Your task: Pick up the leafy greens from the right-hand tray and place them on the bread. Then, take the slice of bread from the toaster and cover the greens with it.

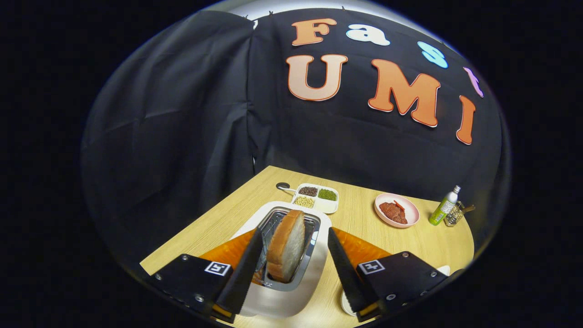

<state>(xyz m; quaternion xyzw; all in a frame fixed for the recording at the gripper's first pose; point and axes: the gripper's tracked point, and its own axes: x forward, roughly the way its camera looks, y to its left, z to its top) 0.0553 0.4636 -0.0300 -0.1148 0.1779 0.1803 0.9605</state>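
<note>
The hand-held gripper point(295, 259) is held spread wide above a white toaster point(291, 291) that stands on the light wooden tabletop point(360, 218). Its two fingers point(246, 269) are set on either side of the toaster's slot, and nothing is pressed between them. A slice of bread point(287, 246) is seen standing upright in the slot, its brown crust turned towards the left finger and its pale crumb face towards the right one. The slice is found between the fingers; it lies close to the left finger, though contact there cannot be told, and a clear gap is left to the right finger.

Beyond the toaster, a white divided tray point(317, 198) is placed on the tabletop, with dark, green and pale grains kept in separate compartments. Just beside the tray's far left corner a small dark round object point(283, 186) is seen; what it is cannot be told. Further to the right, well apart from the tray, a pink plate point(397, 210) with reddish slices on it is set. Near the tabletop's right rim a green bottle point(444, 207) with a white cap is stood upright, and a small glass container point(455, 216) is placed just beside it. A white rim point(346, 304) is glimpsed under the right finger
</note>
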